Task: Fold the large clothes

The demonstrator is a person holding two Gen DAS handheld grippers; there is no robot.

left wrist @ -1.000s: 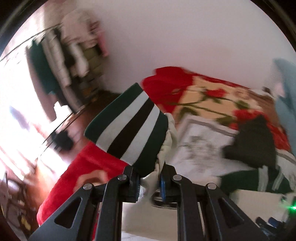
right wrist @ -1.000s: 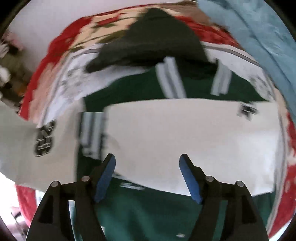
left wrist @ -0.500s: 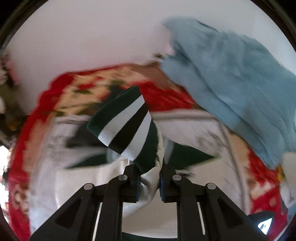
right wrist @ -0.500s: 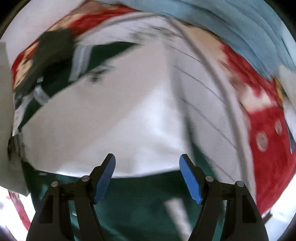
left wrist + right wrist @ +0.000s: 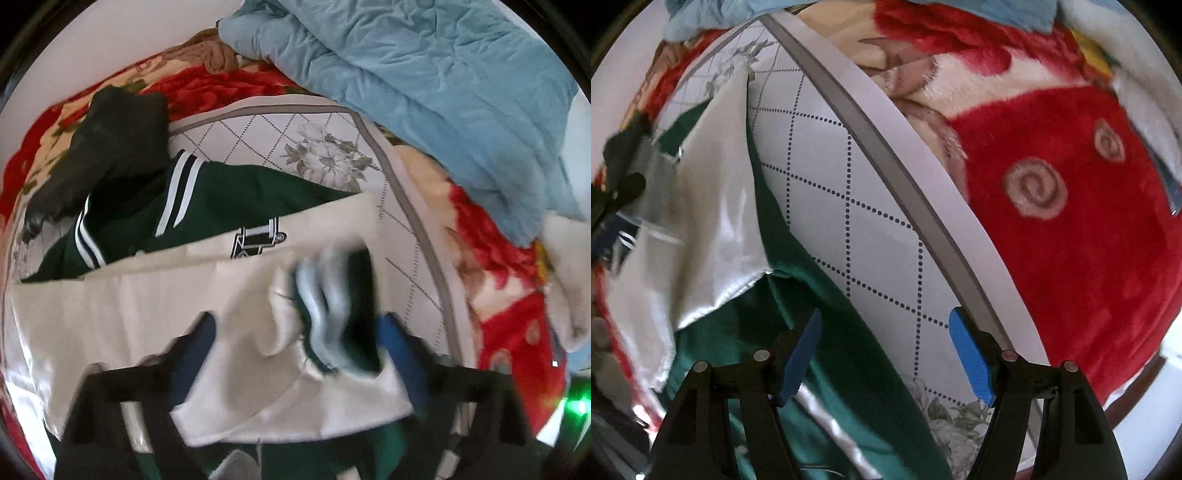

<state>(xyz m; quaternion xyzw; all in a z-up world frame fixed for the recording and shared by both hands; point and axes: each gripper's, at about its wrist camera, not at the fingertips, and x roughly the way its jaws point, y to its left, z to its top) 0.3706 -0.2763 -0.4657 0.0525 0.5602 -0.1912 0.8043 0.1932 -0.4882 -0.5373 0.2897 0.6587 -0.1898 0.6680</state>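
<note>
A green and white varsity jacket (image 5: 221, 206) lies spread on a quilted mat (image 5: 871, 236) on the bed. The left gripper (image 5: 295, 332), jaws apart, frames its blurred striped cuff (image 5: 332, 314). The right gripper (image 5: 884, 332) hovers wide open, empty, above the jacket's green edge.

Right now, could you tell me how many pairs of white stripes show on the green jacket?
2: one pair runs down the green jacket near its middle, the other lies further left beside the black garment. More may be hidden.

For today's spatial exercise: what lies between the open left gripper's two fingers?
In the left wrist view, the left gripper is open, with the jacket's striped cuff and cream sleeve between its fingers.
</note>
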